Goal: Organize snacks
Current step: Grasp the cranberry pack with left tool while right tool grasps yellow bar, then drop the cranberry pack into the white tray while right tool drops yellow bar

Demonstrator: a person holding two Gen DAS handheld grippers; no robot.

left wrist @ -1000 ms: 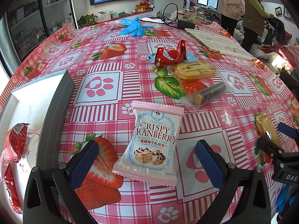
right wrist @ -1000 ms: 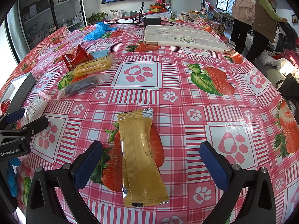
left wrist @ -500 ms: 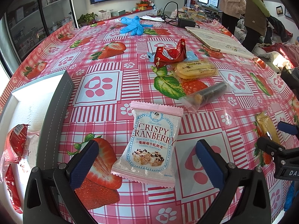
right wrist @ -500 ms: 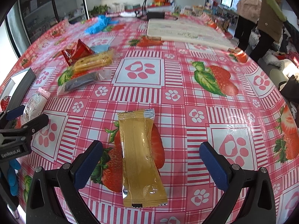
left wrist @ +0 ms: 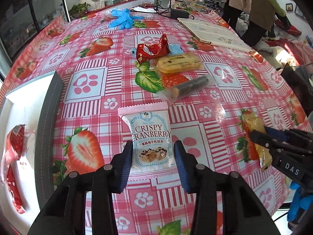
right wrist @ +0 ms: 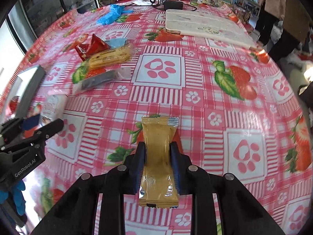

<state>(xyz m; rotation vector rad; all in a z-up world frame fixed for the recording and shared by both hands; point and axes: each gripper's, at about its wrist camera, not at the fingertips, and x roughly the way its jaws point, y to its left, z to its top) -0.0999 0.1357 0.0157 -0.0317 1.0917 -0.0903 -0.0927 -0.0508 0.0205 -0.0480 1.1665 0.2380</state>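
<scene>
In the left wrist view, the left tool [left wrist: 152,157] sits low in the centre of the frame with its jaws closing, the blue pads pressed against both sides of the pink-edged cranberry packet [left wrist: 149,139], which lies flat on the table [left wrist: 93,45] with its strawberry and paw-print cloth. In the right wrist view, the right tool [right wrist: 157,162] is at the lower centre, its jaws also closing, and its pads pinch the tan snack bar [right wrist: 157,156] at its waist so that the wrapper narrows there; the bar lies lengthwise on the cloth. Higher up, in the middle of the left wrist view, a red wrapper [left wrist: 151,50], a yellow biscuit pack [left wrist: 177,63] and a clear pack with a dark roll [left wrist: 185,90] lie close together. At the left edge of that frame stands a white box with a grey rim [left wrist: 49,105], with red-and-white packets [left wrist: 13,152] inside it. Blue gloves [left wrist: 121,18] lie near the upper middle, and a pale flat board [left wrist: 211,33] towards the upper right. Two people [left wrist: 252,9] stand beyond the table at the upper right.
</scene>
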